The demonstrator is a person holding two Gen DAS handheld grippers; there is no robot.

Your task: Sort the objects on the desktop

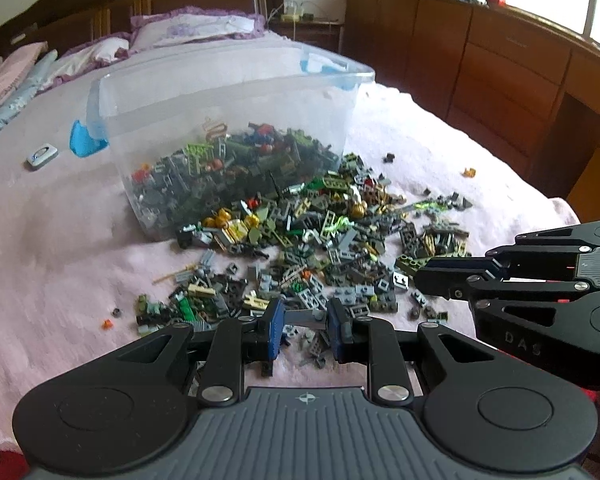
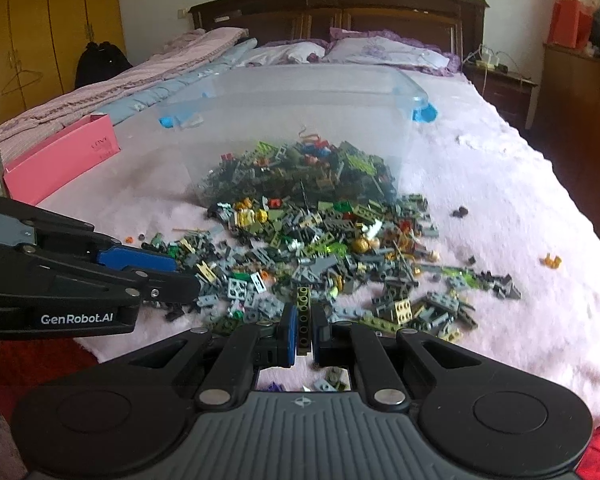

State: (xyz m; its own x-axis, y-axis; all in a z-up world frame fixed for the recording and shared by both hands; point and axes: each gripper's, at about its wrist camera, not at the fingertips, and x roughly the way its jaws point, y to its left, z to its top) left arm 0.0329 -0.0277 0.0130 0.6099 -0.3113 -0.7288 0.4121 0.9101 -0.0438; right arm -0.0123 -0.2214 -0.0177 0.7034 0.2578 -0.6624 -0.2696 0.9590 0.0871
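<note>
A clear plastic bin (image 1: 220,92) lies tipped on its side on a bed covered with a pale pink blanket (image 1: 60,240), a heap of small building bricks (image 1: 300,232) spilling from its mouth toward both claws. The left claw (image 1: 306,322) is closed on a flat grey piece (image 1: 306,317) held crosswise between its blue pads, low over the near edge of the heap. The right claw (image 2: 304,332) grips an olive beam with a row of holes (image 2: 303,316), standing upright between its pads (in the left view this claw (image 1: 420,278) enters from the right, and its grip cannot be made out there). Only the right view shows a pink box (image 2: 60,160) at the left edge of the bed, and a black bag (image 2: 100,62) by the yellow wardrobe (image 2: 52,20). Only the left view shows a small white gadget (image 1: 41,155) on the blanket beside the bin's blue latch (image 1: 85,142), and the wooden cabinets (image 1: 480,60) under the window. A stray yellow piece (image 2: 551,261) lies apart from the heap, to its right.
</note>
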